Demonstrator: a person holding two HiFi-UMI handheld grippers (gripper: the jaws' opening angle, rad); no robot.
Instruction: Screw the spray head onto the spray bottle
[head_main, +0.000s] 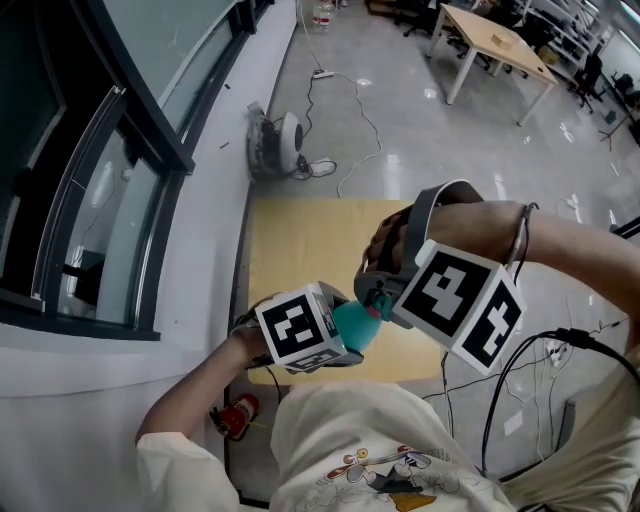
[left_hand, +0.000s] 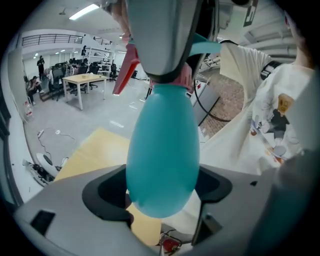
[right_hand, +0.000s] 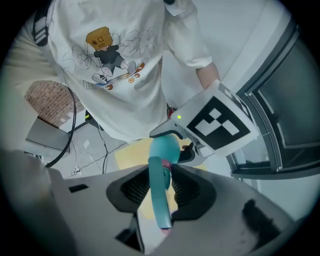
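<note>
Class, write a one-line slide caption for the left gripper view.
Left tool grips a teal bottle while the right tool holds the spray head on its neck.

A glossy grey floor (head_main: 420, 150) is crossed by white cables (head_main: 345, 95). Dark-framed windows (head_main: 100, 170) are set in a white wall (head_main: 215, 200). A light wooden tabletop (head_main: 300, 250) is placed beside that wall. White-legged wooden desks (head_main: 497, 42) are ranged farther off, and a ceiling strip light (left_hand: 84, 11) is lit.

In the head view, the spray bottle (head_main: 354, 323) is mostly hidden behind the grippers' marker cubes (head_main: 300, 328).
</note>
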